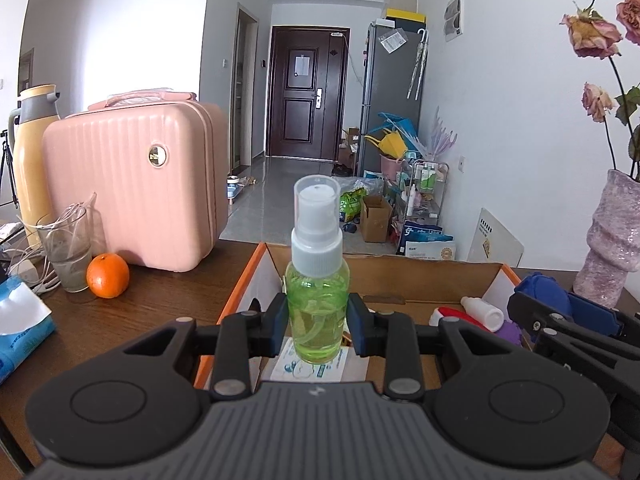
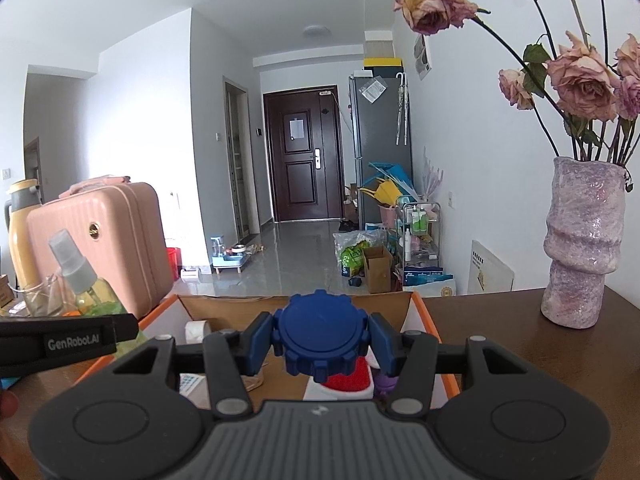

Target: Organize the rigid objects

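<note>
My left gripper (image 1: 317,322) is shut on a green spray bottle (image 1: 316,280) with a clear cap, held upright over the open cardboard box (image 1: 420,280) with orange edges. The bottle also shows at the left in the right wrist view (image 2: 86,280). My right gripper (image 2: 320,338) is shut on a round blue notched object (image 2: 318,334), held above the same box (image 2: 416,308). The blue object and right gripper show at the right in the left wrist view (image 1: 540,296). Inside the box lie a small white bottle (image 1: 482,312), a red-and-white item (image 2: 346,380) and a purple item (image 1: 510,330).
On the brown table stand a pink case (image 1: 132,184), an orange (image 1: 107,275), a glass (image 1: 68,248), a yellow thermos (image 1: 34,152) and a blue tissue pack (image 1: 20,328) at the left. A pink vase (image 2: 580,240) with dried roses stands at the right.
</note>
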Motion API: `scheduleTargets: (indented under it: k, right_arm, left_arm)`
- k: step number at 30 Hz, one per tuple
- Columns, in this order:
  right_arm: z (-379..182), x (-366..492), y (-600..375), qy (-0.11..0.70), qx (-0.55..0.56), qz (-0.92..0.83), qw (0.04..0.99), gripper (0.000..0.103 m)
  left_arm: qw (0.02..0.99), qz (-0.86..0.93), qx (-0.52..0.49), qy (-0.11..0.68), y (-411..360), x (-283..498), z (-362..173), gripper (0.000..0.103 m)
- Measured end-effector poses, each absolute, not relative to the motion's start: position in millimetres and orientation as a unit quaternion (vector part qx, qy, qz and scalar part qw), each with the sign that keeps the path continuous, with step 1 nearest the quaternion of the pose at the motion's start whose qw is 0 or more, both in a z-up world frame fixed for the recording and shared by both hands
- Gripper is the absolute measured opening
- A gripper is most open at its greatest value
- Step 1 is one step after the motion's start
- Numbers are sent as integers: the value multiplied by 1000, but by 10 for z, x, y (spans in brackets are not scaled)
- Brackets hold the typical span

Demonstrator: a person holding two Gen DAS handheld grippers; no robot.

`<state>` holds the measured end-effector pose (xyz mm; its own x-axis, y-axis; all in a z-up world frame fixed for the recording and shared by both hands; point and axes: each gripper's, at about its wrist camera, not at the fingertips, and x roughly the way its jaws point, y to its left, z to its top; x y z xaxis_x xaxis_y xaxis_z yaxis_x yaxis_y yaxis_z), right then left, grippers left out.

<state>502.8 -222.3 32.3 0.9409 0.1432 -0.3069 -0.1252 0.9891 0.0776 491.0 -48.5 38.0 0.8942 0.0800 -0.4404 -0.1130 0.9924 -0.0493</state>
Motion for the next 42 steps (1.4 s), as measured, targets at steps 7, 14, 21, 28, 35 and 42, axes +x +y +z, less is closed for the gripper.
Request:
scheduleTargets:
  k: [7, 14, 21, 28, 35, 42]
  right_arm:
    - [292, 5250, -2231, 170, 23, 66, 983, 51]
    - [256, 5419, -2221, 181, 15, 66, 981, 51]
    - [210, 5563, -2242, 203, 11, 61, 977, 59]
    - [194, 5597, -2256, 209, 13, 49, 977, 97]
    - [182, 5593, -2265, 215, 8, 45, 976, 103]
    - [171, 5584, -2256, 219, 7, 44, 975, 103]
  left_arm:
    - [971, 53, -33, 229, -483, 5129, 328, 32]
    - [971, 59, -23, 231, -476, 5304, 292, 32]
    - [969, 59, -13, 240, -440, 5460, 240, 39]
    - [972, 70, -30, 222, -316, 5419, 277, 103]
    - [969, 71, -27, 235, -324, 5463, 260, 103]
    - [968, 69, -23, 238, -321, 5473, 233, 103]
